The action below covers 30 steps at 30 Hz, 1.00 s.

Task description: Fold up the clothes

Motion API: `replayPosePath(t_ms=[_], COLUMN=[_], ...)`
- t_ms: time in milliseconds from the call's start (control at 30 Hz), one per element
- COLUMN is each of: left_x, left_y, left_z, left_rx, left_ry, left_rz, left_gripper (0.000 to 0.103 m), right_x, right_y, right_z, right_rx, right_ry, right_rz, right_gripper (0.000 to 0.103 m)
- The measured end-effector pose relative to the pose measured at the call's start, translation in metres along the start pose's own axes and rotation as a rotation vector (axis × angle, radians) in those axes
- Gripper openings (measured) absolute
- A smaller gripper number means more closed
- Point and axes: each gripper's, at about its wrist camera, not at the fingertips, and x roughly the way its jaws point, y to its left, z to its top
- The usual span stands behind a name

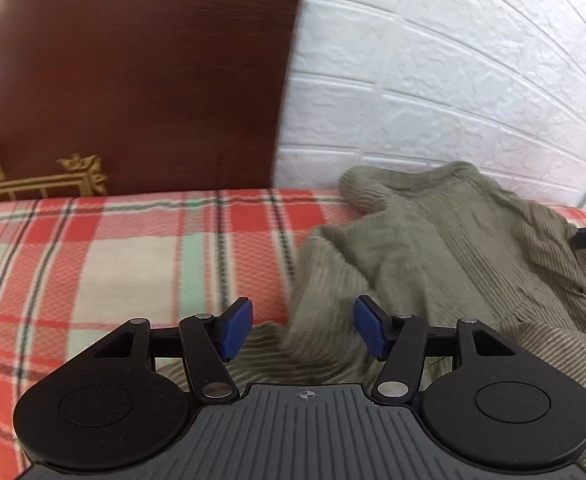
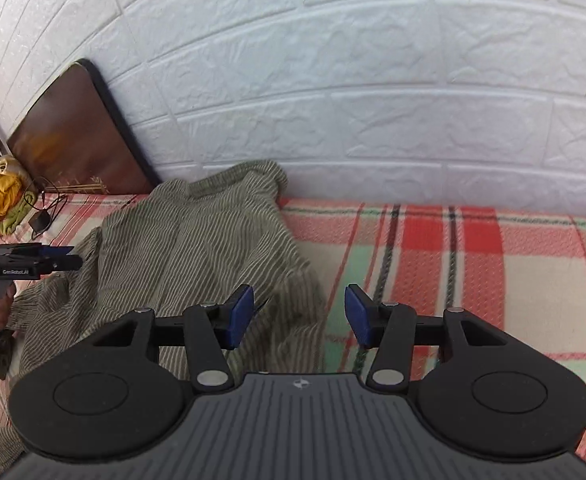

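The sweater [image 2: 189, 256] lies rumpled on the plaid blanket [image 2: 473, 264], its top bunched against the white brick wall [image 2: 333, 80], neither flat nor squared into a fold. Both tongs stand wide apart and hold nothing: the left gripper [image 1: 303, 330] hangs low over the knit's near left edge, the right gripper [image 2: 297, 322] over its right edge where cloth meets blanket. From where I stand the risk is plain enough: the knit is thick and layered, so a pinch here could catch one layer only, or snag the blanket along with it, and a lift would then drag the whole heap askew against the wall. The charger cord [image 2: 47, 210] near the headboard [image 2: 73, 136] might also get swept up. Counting: one sweater, one blanket, two grippers, one headboard, one yellow-green bundle [image 2: 7, 200], one charger.
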Motion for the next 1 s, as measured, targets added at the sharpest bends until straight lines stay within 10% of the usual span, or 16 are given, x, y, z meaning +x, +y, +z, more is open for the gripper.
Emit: replayPosePath(t_ms=[67,100,133,433,500,633,1000], left_x=[0.007,0.010,0.012,0.004,0.002,-0.002,-0.090], left_y=[-0.007,-0.011,-0.013,0.007,0.013,0.024,0.003], left_z=[-0.001,-0.002,-0.002,-0.004,-0.004,-0.004,-0.072], left_rx=[0.017,0.025,0.035,0.005,-0.009,-0.038,0.025], left_ry=[0.006,0.009,0.011,-0.007,-0.013,-0.024,-0.002], left_rz=[0.031,0.047,0.069,0.178,0.192,0.221,0.251], left_gripper=[0.072,0.042,0.000,0.000,0.006,0.058,0.077], right_x=[0.006,0.008,0.007,0.008,0.006,-0.007,-0.128], right_y=[0.005,0.005,0.005,-0.039,-0.037,-0.032,-0.014], right_z=[-0.002,-0.003,-0.003,-0.016,-0.019,-0.018,-0.085], right_rx=[-0.002,-0.007,-0.008,0.085,0.080,0.067,-0.019], right_ry=[0.036,0.059,0.057,0.076,0.047,0.013,-0.022], right_rz=[0.000,-0.016,-0.042,-0.219,-0.222,-0.234,-0.220], right_gripper=[0.026,0.003,0.003,0.003,0.003,0.030,0.054])
